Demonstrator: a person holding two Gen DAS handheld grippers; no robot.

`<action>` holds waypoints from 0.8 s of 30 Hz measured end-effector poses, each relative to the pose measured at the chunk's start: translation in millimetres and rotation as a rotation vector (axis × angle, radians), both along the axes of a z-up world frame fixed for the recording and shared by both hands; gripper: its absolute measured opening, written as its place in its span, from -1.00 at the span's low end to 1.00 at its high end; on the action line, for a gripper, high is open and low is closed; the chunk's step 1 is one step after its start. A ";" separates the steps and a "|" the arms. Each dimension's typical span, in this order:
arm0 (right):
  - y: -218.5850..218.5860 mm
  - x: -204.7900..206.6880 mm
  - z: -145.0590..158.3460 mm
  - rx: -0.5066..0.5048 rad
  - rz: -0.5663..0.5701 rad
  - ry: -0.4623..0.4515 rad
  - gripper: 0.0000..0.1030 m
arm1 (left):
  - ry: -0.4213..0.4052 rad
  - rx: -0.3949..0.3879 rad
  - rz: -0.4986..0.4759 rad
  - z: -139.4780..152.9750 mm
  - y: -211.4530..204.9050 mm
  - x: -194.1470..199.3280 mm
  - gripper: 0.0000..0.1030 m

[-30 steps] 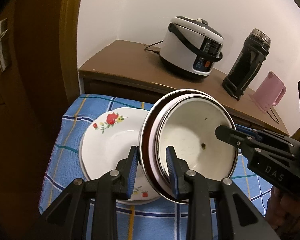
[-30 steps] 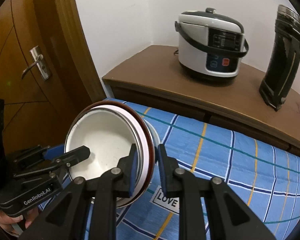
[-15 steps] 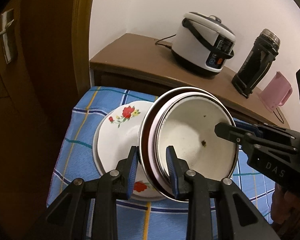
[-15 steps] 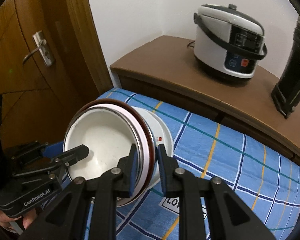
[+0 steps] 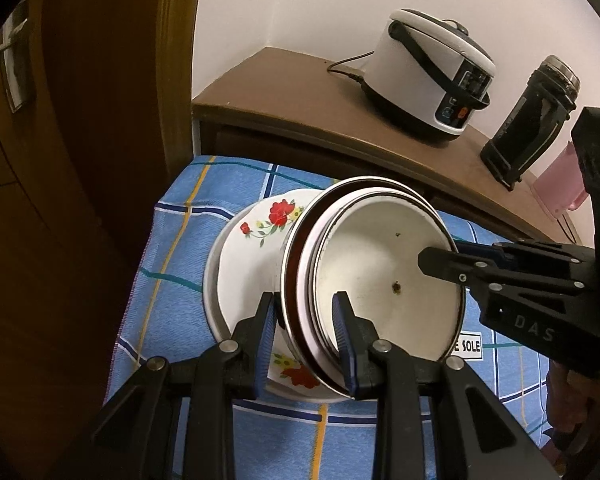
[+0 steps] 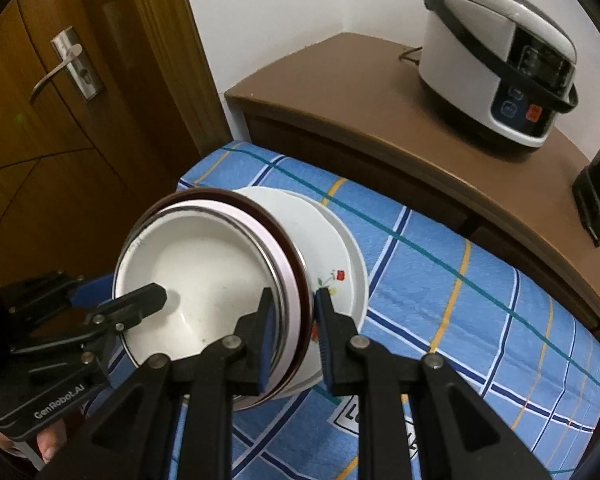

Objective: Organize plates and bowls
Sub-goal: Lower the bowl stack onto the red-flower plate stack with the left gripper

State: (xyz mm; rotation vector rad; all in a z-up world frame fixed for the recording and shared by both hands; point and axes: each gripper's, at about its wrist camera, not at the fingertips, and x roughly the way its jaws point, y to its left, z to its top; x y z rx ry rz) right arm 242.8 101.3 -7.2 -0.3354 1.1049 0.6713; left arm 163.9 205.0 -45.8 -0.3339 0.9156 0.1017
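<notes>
I have both grippers on one nested stack of bowls (image 5: 384,284), one at each side of the rim, because the stack is too wide and probably too heavy to trust to a single pinch; the left gripper (image 5: 304,336) has its fingers closed down to the width of the rims, one pad inside and one outside; the right gripper (image 6: 294,332) grips the opposite edge the same way, narrow and firm. The stack is tilted, its mouth turned toward my left camera, and it hangs just over the flowered plate (image 5: 256,264), which lies flat on the blue checked cloth (image 5: 172,248); whether the lowest rim touches the plate I cannot tell. I judge the plate to be the landing spot, wide dish under deep ones. The inner bowl looks like white enamel, smooth and glossy with a few dark specks (chips or crumbs, too small to say); around it sit a pale band and a dark brown rim. The plate is glazed, round and shallow; the cloth is woven and soft.
</notes>
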 end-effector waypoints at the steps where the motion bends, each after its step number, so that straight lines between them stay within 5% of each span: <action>1: 1.5 0.4 -0.3 -0.005 0.003 0.001 -0.62 | 0.005 -0.005 0.000 -1.0 1.4 0.9 -0.40; 24: 17.2 21.8 -10.1 -0.089 0.047 0.069 -0.61 | 0.058 -0.037 -0.025 -8.5 7.2 14.2 -0.38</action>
